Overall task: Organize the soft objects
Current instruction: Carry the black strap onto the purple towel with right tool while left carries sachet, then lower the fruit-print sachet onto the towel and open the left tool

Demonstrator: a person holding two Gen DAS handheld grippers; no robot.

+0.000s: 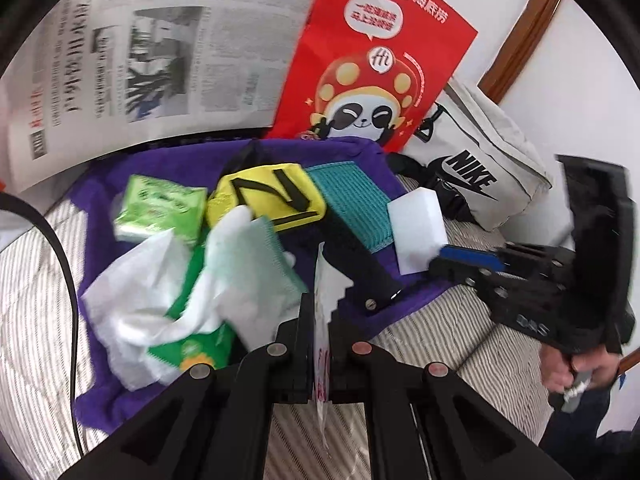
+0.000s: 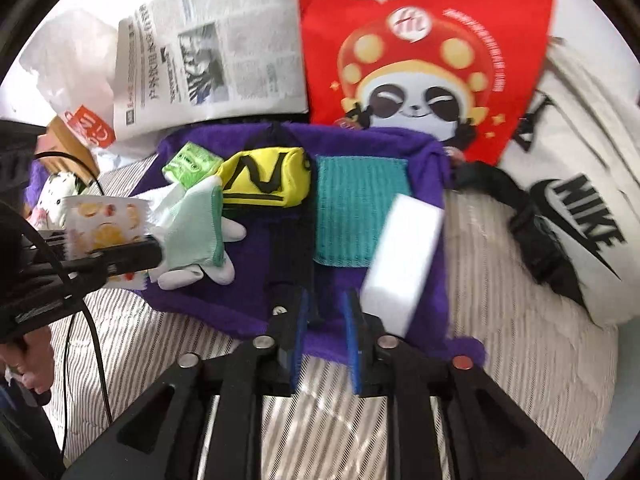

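A purple towel (image 2: 248,312) lies on the striped bed with soft things on it: a green tissue pack (image 2: 191,165), a yellow pouch (image 2: 268,180), a teal cloth (image 2: 356,208), a white sponge block (image 2: 400,268) and a white and mint glove (image 2: 196,232). My left gripper (image 1: 322,316) is shut on a thin fruit-printed packet (image 2: 104,228), held over the towel's left edge beside the glove. My right gripper (image 2: 324,308) is open and empty over the towel's near edge, its right finger just beside the sponge. In the left wrist view the sponge (image 1: 418,228) sits at the right gripper's blue pads (image 1: 468,258).
A newspaper (image 2: 216,60), a red panda bag (image 2: 424,52) and a white Nike bag (image 2: 572,208) lie behind the towel. A black strap (image 2: 520,216) lies to the right. A cable (image 2: 96,344), a plush toy (image 2: 52,200) and a box (image 2: 72,148) are at the left.
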